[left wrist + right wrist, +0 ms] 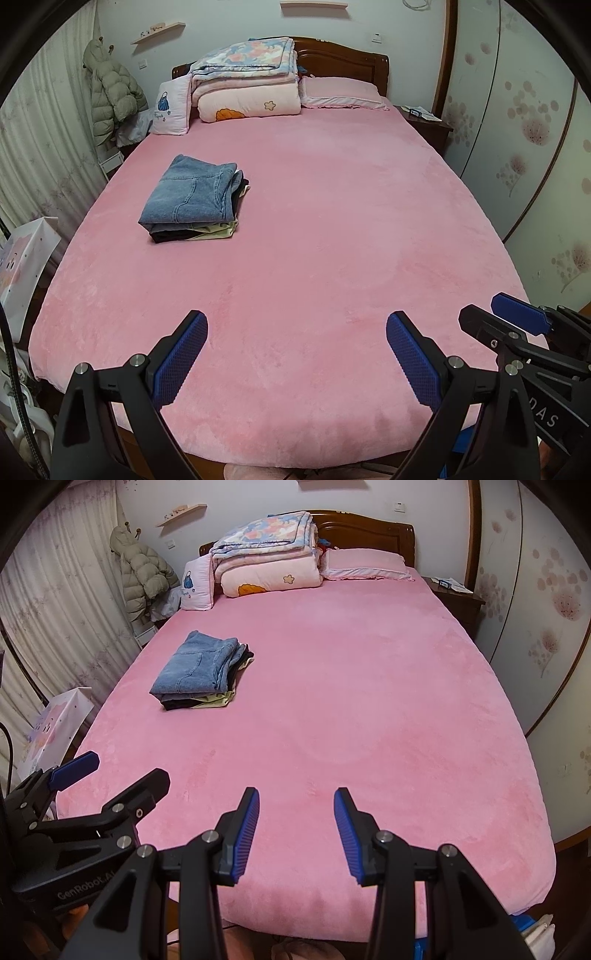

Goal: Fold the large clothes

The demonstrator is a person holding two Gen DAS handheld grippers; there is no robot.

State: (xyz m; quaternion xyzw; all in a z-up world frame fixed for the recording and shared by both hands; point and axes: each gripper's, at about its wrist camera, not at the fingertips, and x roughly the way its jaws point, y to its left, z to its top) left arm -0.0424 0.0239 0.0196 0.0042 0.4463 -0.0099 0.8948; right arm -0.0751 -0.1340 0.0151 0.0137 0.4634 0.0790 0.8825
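Left wrist view — pile of folded clothes [194, 199], jeans on top, on the left half of the pink bed [314, 240]; left gripper [297, 325] spread wide, nothing between; right gripper [296, 801] beside it, jaws apart, empty — both over the foot edge.

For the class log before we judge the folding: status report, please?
Left claw open, right claw open, both empty. Folded blue denim jeans top stack on pink plush bedspread. Nothing obstructing.
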